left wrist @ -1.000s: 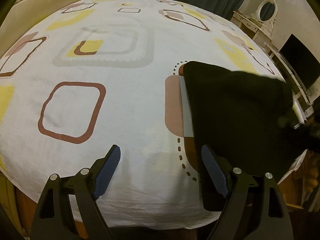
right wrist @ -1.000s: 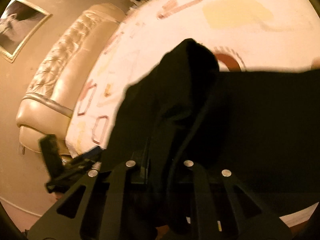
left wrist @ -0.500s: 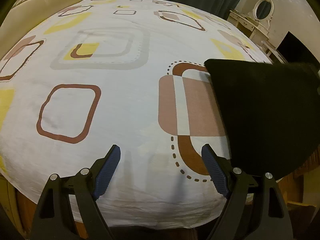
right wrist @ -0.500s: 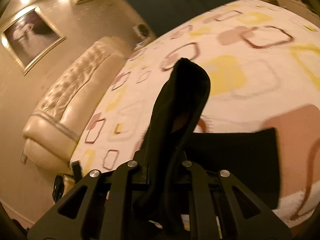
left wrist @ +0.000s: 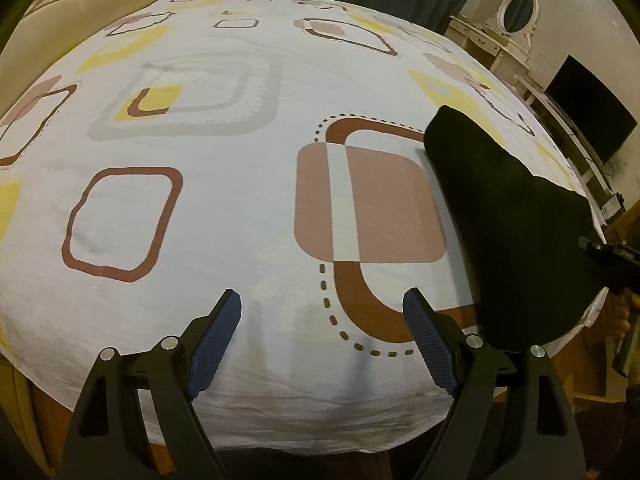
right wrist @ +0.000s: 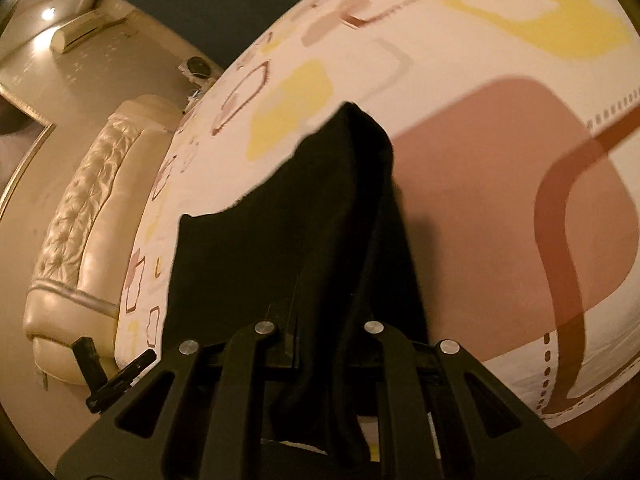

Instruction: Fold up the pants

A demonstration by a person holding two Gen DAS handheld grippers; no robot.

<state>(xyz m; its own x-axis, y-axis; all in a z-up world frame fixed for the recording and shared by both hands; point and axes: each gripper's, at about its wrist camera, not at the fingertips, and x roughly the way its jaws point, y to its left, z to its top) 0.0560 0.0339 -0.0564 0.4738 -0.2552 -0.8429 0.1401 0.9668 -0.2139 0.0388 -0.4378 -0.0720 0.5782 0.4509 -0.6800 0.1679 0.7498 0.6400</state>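
Left wrist: left tongs (left wrist: 322,330) released, empty, above the bed (left wrist: 248,208) near edge; black pants (left wrist: 516,240) lie right of them on the bed. Right wrist: right tongs (right wrist: 320,320) clenched on pants (right wrist: 312,220), fabric bunched above the bed (right wrist: 480,180).

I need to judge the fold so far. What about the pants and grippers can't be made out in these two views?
- Right gripper pads: right wrist view, buried in the black pants.
- Pants' outline and fold lines: left wrist view, cut off at the bed edge; uniformly dark.
- Left gripper: open, empty.
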